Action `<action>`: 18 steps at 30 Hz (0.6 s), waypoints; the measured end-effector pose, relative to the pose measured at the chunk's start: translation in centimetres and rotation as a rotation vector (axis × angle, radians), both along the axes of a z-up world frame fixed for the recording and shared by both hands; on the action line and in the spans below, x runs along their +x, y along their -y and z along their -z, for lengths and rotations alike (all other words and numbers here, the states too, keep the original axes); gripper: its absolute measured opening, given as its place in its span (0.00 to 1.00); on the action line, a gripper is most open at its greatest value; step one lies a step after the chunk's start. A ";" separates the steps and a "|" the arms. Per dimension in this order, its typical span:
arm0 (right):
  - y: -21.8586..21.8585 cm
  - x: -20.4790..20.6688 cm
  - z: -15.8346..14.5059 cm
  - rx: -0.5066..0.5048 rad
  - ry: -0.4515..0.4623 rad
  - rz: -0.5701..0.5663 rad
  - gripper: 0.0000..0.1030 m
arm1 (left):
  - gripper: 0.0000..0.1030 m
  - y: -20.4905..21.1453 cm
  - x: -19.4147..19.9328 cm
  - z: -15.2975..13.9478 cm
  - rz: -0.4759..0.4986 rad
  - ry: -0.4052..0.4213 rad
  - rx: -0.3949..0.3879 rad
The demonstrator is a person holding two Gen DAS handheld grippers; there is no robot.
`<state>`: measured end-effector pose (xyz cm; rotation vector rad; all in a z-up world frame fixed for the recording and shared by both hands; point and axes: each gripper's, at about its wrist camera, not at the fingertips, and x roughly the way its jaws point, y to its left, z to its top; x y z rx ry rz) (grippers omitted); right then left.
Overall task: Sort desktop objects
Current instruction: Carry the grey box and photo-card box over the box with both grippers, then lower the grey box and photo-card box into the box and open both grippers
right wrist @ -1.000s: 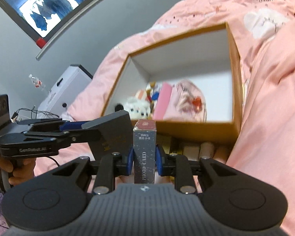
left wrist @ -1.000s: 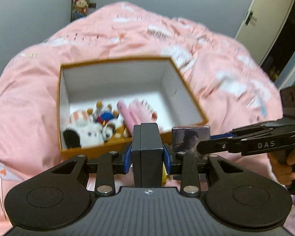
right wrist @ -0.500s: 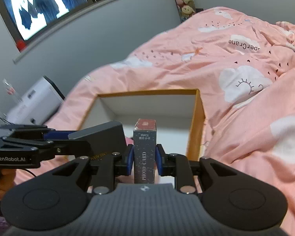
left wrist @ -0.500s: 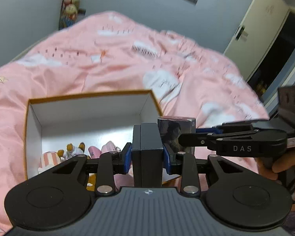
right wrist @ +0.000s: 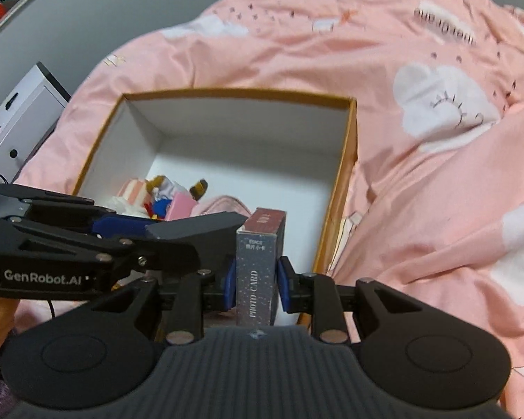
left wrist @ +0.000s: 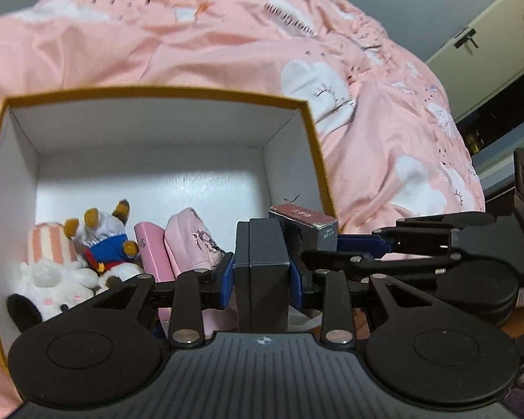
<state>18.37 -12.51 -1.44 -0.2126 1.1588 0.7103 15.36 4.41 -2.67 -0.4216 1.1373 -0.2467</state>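
Pink quilt (right wrist: 436, 181), open box (left wrist: 311, 132) resting on it.
Your left gripper (left wrist: 262, 269) pinches a black case (left wrist: 262, 244) and your right gripper (right wrist: 255, 279) a card box (right wrist: 258, 265), both side by side above the box's near-right floor, probably ready to drop beside the toys (left wrist: 87, 244).

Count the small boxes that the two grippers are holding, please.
2: a black box in the left gripper, a photo card box in the right gripper, both over the open carton.
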 end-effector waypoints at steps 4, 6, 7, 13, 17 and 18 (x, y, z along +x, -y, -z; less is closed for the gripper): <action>-1.0 0.5 1.3 -0.053 -0.034 -0.006 0.26 | 0.36 -0.4 1.5 1.7 -0.019 -0.082 -0.046; -1.1 1.2 2.2 -0.066 -0.073 0.000 0.26 | 0.36 -0.6 2.2 2.7 -0.030 -0.116 -0.063; -1.2 1.5 2.5 -0.069 -0.095 -0.001 0.27 | 0.36 -0.7 2.6 3.1 -0.034 -0.131 -0.066; -2.4 2.2 3.7 -0.107 -0.131 -0.032 0.23 | 0.36 0.2 3.7 4.8 -0.069 -0.164 -0.046; -2.8 2.2 3.6 -0.127 -0.105 -0.058 0.23 | 0.36 0.3 3.6 4.9 -0.083 -0.142 -0.059; -2.7 2.1 3.5 -0.130 -0.098 -0.065 0.23 | 0.36 0.3 3.5 5.0 -0.080 -0.135 -0.065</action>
